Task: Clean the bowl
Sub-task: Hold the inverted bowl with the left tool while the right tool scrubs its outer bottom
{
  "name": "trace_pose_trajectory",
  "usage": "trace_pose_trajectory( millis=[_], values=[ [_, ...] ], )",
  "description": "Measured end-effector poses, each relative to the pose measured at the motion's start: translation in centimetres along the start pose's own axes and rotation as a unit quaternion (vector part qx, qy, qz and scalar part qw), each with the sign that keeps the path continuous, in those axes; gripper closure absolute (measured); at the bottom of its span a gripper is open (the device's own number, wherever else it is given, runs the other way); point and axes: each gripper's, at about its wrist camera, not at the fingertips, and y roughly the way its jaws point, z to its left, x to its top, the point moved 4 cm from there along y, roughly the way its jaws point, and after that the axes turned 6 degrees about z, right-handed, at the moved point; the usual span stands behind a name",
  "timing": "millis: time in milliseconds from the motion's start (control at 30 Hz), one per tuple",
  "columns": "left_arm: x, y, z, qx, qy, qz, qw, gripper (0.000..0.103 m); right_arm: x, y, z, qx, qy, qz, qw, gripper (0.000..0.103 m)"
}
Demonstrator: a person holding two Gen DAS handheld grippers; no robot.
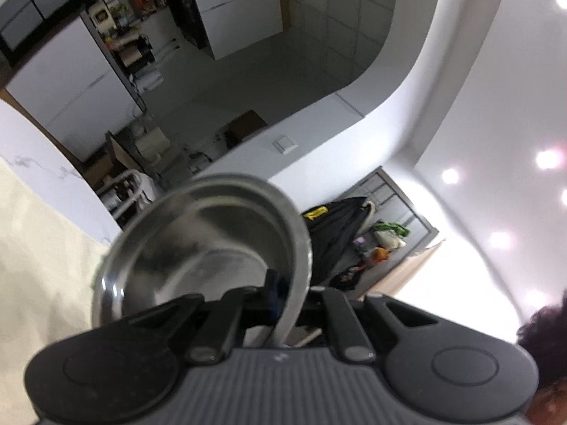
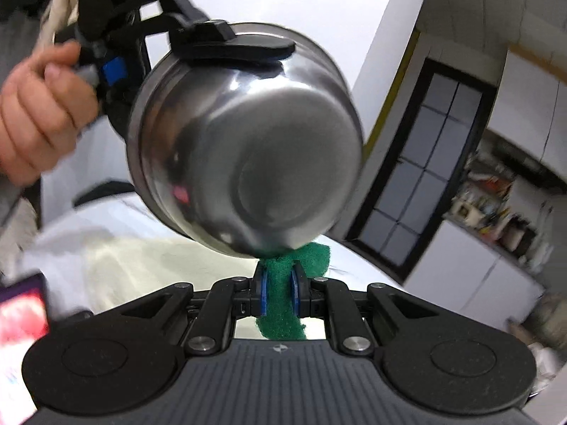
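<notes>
Kitchen behind, left claw (image 1: 283,304) pinching bowl (image 1: 198,244) rim, underside view shows right claw (image 2: 279,295) clamping green scourer (image 2: 283,304).

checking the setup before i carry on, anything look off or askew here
Nothing looks spilled or damaged. The steel bowl is held in the air, tipped on its side, rim clamped by the left gripper, which suits scrubbing. The right gripper pinches a green scouring pad, whose top touches the bowl's underside.

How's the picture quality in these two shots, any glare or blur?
Left wrist view: ceiling lights blow out the right side; the round steel bowl is soft. Right wrist view: the bowl's lower edge and the person's hand smear; fisheye bends the dark-framed window.
</notes>
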Motion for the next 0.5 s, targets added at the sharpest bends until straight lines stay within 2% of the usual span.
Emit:
trace_pose_trajectory(
  millis=[67, 200, 267, 367, 500],
  values=[
    [0.1, -0.2, 0.8, 0.017, -0.004, -0.003, 0.9998, 0.098, -0.3, -0.2, -0.8, -0.016, 0.012, 0.004, 1.000, 0.089],
    [0.4, -0.3, 1.4, 0.064, 0.015, -0.009, 0.9978, 0.099, 0.0, -1.6, -2.2, 0.004, 0.056, -0.027, 0.998, 0.089],
    [0.7, -0.4, 1.5, 0.082, 0.027, -0.015, 0.9962, 0.099, 0.3, -3.1, -3.5, 0.043, 0.103, -0.055, 0.992, 0.089],
    [0.8, -0.3, 1.4, 0.084, 0.035, -0.011, 0.9958, 0.099, 0.4, -4.8, -4.5, 0.114, 0.159, -0.102, 0.975, 0.089],
    [0.6, 0.3, 0.9, 0.084, 0.050, 0.005, 0.9953, 0.099, 1.0, -5.3, -4.6, 0.111, 0.167, -0.115, 0.973, 0.089]
  ],
)
